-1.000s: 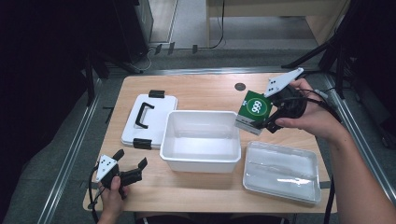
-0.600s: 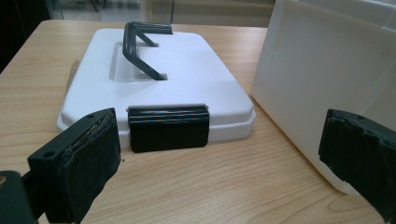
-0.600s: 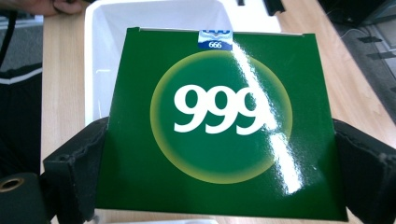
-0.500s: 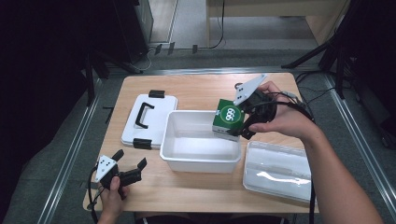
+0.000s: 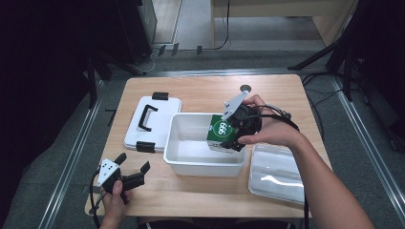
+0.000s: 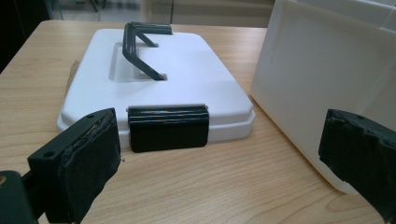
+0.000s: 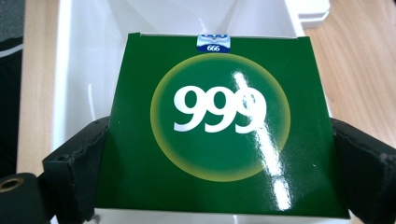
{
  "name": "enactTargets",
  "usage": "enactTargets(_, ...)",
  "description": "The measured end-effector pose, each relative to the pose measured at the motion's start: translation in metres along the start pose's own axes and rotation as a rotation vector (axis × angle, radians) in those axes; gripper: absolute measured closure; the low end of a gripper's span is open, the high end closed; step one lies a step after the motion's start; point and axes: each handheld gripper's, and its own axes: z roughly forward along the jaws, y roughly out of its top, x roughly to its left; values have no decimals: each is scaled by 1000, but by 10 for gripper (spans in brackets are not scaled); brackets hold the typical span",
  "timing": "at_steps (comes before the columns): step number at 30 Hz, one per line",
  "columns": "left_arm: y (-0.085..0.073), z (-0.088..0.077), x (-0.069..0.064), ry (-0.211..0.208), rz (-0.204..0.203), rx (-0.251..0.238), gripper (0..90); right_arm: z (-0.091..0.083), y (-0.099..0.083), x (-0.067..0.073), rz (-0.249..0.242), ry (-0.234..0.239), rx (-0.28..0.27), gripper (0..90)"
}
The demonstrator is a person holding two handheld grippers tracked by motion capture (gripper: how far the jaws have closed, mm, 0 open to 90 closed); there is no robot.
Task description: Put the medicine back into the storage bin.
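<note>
The green box (image 5: 220, 131) has moved over the white bin (image 5: 191, 160), clamped between the right tongs (image 5: 237, 135).

The person's right forearm is reaching in from the near right, angling toward the middle of the surface, hand wrapped around the right gripper (image 5: 228, 133), whose fingers (image 7: 74, 177) are clamping something between them. The left hand (image 5: 114, 200) is resting at the near left edge, holding the left gripper (image 5: 131, 167) low, its fingers (image 6: 88, 158) spreading wide apart.

1 green box (image 5: 220, 132), 1 white tub (image 5: 191, 160), 2 lids (image 5: 155, 125), 2 grippers (image 5: 125, 175).
</note>
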Motion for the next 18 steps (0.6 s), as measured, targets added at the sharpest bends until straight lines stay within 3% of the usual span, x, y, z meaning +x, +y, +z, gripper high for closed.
enactTargets(6,0,0,0,0,-4,-1,0,17,-4,-2,20,-3,14,51)
enactTargets(13,0,0,0,-1,-6,-2,0,42,-11,-1,20,3,94,45)
enactTargets(18,0,0,0,-1,-6,-3,0,41,-10,-1,42,8,68,16)
